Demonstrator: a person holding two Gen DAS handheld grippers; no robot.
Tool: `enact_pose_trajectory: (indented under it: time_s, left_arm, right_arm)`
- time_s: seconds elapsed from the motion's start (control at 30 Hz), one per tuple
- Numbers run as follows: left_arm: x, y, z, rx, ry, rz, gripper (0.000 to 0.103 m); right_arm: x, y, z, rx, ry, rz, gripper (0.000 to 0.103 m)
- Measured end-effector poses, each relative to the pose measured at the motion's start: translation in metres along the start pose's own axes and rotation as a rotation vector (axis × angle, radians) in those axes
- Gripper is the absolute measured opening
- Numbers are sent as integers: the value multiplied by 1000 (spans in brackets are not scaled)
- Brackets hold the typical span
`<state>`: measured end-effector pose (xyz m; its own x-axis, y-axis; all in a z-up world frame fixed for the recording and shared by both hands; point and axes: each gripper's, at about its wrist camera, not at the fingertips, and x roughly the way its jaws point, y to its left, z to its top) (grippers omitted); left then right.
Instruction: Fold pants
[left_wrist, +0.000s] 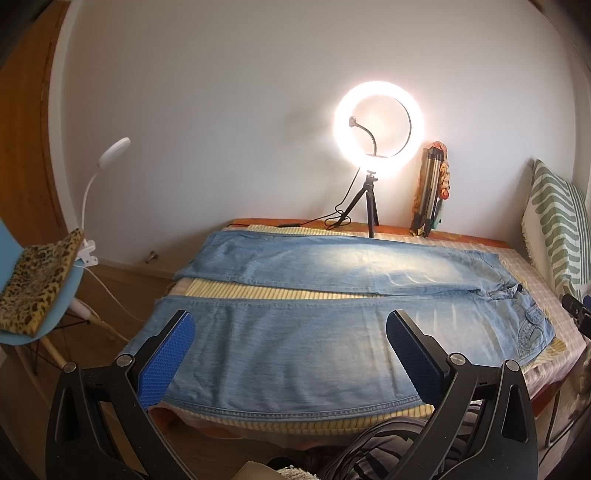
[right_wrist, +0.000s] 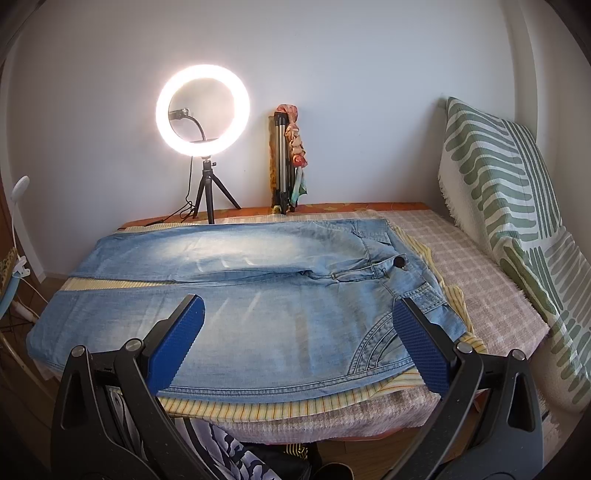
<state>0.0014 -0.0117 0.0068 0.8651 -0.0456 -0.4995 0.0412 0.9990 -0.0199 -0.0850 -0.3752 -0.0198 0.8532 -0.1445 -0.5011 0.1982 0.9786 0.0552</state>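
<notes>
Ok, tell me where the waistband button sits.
Right wrist view: the button sits right of centre on the jeans, near the checked blanket.

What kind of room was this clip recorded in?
Probably a bedroom at home: jeans lie spread on a bed, with a striped pillow against the wall, and a ring light on a small tripod.

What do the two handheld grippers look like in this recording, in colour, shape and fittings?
Both match. The left gripper has two black angular fingers with triangular cut-outs and round silver pivot bolts; each finger carries a blue pad with a fine textured grid. The right gripper is the same build, with blue pads. No cables, markings or sleeves show on either.
</notes>
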Motion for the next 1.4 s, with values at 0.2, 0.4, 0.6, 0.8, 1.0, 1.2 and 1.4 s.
enact_pose_trajectory:
  time_s: [0.2,0.4,0.6,0.8,1.0,1.2,1.4]
  left_arm:
    - [7,0,-1,3,8,7,103]
    - [24,13,-2,11,25,44,103]
    - [46,28,3,38,41,89,103]
    - [69,51,12,13,46,81,102]
    - [94,62,27,49,78,65,93]
    - [130,59,47,86,107,43,84]
    - [182,52,61,50,159,-10,76]
  right_arm:
    - [3,0,0,-12,6,1,103]
    - [14,-4,9,-51,10,2,103]
    - [28,-5,32,-141,-9,0,103]
    - [54,-4,62,-229,-36,31,103]
    - [88,1,92,-301,-15,84,103]
    - [128,16,126,-351,20,181,103]
    - [186,41,152,-430,70,290,94]
